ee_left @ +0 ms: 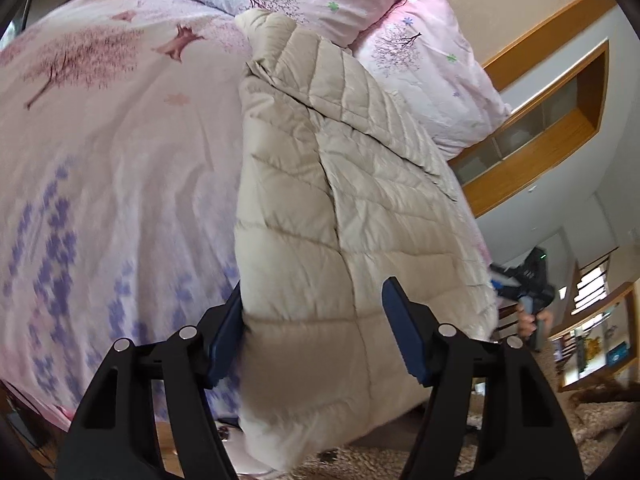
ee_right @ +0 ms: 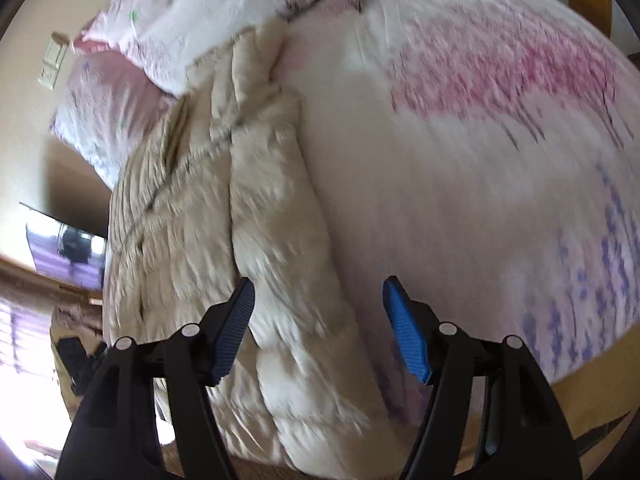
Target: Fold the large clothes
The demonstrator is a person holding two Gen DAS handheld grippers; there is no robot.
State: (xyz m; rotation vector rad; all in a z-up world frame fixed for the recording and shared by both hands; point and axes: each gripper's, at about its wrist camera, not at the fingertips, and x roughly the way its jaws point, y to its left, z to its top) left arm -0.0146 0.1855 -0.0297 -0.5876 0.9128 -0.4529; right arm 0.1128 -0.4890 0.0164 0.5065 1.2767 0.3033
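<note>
A beige quilted puffer coat (ee_left: 340, 208) lies lengthwise on the bed, folded along its length, its lower end hanging over the bed's near edge. My left gripper (ee_left: 316, 300) is open, its blue pads (ee_left: 404, 328) on either side of the coat's lower end without pinching it. In the right wrist view the coat (ee_right: 264, 216) lies left of centre. My right gripper (ee_right: 318, 296) is open, its blue pads (ee_right: 236, 328) straddling the coat's folded right edge. The right gripper also shows at the left wrist view's right edge (ee_left: 524, 280).
The bed has a pink duvet (ee_left: 120, 140) printed with trees and purple flowers. Pink pillows (ee_left: 424, 68) lie at the head. A wooden headboard shelf (ee_left: 540, 136) and a shaggy rug (ee_left: 592, 412) are at right. A wall TV (ee_right: 68, 252) shows at left.
</note>
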